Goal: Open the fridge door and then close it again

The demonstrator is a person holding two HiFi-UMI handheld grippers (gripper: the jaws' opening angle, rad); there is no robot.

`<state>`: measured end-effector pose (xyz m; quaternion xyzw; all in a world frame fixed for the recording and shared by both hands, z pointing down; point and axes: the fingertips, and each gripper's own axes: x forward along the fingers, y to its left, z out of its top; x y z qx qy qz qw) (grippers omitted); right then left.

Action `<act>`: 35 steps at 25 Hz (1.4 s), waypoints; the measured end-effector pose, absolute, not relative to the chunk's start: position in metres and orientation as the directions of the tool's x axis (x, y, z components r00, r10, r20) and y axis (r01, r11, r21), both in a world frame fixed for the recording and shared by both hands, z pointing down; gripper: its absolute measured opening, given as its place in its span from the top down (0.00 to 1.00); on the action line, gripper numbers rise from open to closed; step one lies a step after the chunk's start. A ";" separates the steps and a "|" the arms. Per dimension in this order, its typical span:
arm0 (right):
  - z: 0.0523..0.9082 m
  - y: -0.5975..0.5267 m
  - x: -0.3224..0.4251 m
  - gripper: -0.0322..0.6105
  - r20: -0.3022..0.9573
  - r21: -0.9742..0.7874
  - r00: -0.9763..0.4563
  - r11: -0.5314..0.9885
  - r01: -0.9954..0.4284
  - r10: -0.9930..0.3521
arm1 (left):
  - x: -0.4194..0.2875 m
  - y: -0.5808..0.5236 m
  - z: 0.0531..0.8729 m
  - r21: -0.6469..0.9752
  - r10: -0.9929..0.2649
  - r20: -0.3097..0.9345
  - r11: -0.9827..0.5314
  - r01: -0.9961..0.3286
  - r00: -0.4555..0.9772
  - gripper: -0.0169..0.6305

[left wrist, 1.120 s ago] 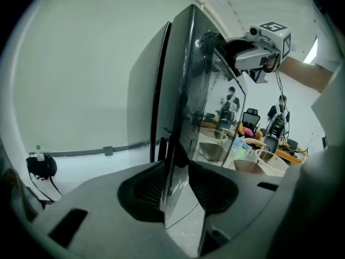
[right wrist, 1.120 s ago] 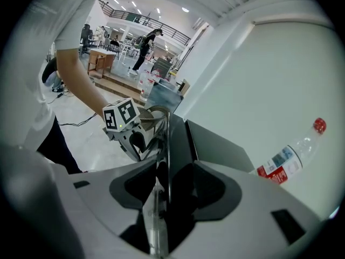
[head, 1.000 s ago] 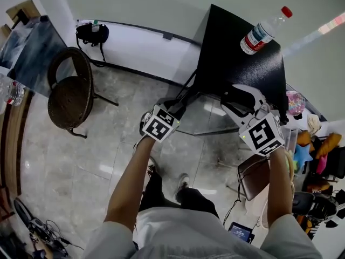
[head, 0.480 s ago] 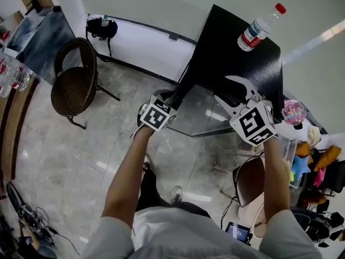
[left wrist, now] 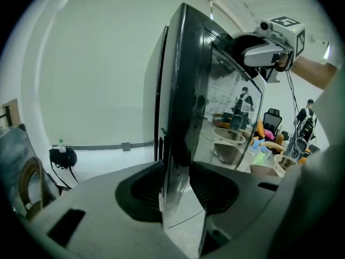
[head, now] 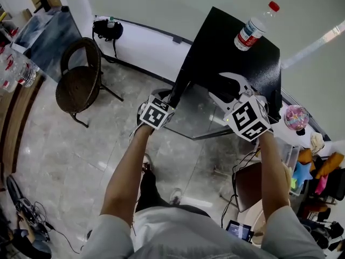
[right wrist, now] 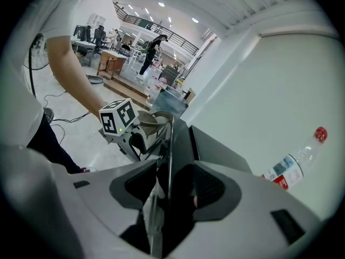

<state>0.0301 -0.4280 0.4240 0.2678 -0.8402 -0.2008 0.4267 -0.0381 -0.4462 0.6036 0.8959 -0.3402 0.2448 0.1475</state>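
A black mini fridge (head: 232,53) stands against the wall, and its glass door (head: 197,117) faces me. A water bottle (head: 250,28) lies on its top. My left gripper (head: 170,95) straddles the door's left edge. In the left gripper view the door (left wrist: 183,90) fills the gap between the pads, and the jaws (left wrist: 177,188) are easing open a little. My right gripper (head: 226,90) sits over the door's top right corner. In the right gripper view the door's edge (right wrist: 170,139) runs between both pads of that gripper (right wrist: 171,182). Only a narrow seam shows between door and body.
A wicker chair (head: 78,85) stands on the tiled floor to the left, with a black bag (head: 108,28) on the ledge behind it. A table with bottles (head: 16,69) is at far left. Bright clutter (head: 318,166) crowds the right, and cables (head: 27,209) lie at lower left.
Both grippers keep their places on the door. The left gripper has tilted slightly. The head camera's view has drifted, so the scene sits a little differently in frame.
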 end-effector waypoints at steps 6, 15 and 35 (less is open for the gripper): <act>0.423 -0.405 0.024 0.63 0.615 0.560 -0.538 0.800 -0.216 -0.576 | -0.046 -0.416 0.603 0.130 -0.538 0.525 -0.715 -0.687 0.659 0.78; 0.426 -0.363 0.011 0.62 0.618 0.566 -0.597 0.817 -0.114 -0.511 | -0.060 -0.363 0.606 0.130 -0.613 0.539 -0.617 -0.776 0.577 0.78; 0.423 -0.273 0.018 0.62 0.630 0.540 -0.723 0.829 0.145 -0.283 | -0.050 -0.249 0.603 0.159 -0.744 0.544 -0.363 -0.918 0.388 0.78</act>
